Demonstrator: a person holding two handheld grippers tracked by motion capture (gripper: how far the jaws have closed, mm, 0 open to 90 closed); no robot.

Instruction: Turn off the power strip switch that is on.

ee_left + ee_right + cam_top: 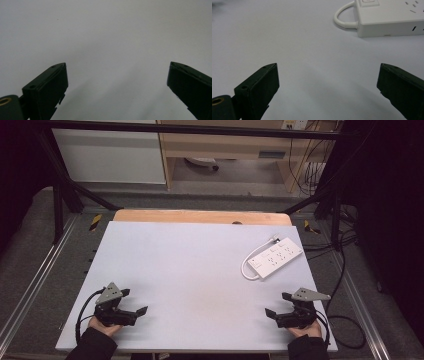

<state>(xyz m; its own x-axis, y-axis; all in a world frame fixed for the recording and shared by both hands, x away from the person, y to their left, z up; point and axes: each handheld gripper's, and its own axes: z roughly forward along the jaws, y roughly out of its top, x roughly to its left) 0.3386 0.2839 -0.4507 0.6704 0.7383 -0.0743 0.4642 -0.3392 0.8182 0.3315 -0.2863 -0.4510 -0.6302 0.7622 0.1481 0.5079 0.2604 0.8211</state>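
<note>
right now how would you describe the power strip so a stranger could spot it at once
Start at the pale grey table and look to its far right corner. There lies the white power strip, angled, beyond the right gripper. Its short white cord loops beside it.

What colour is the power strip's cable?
White, like the power strip itself; the cable shows best in the right gripper view.
</note>
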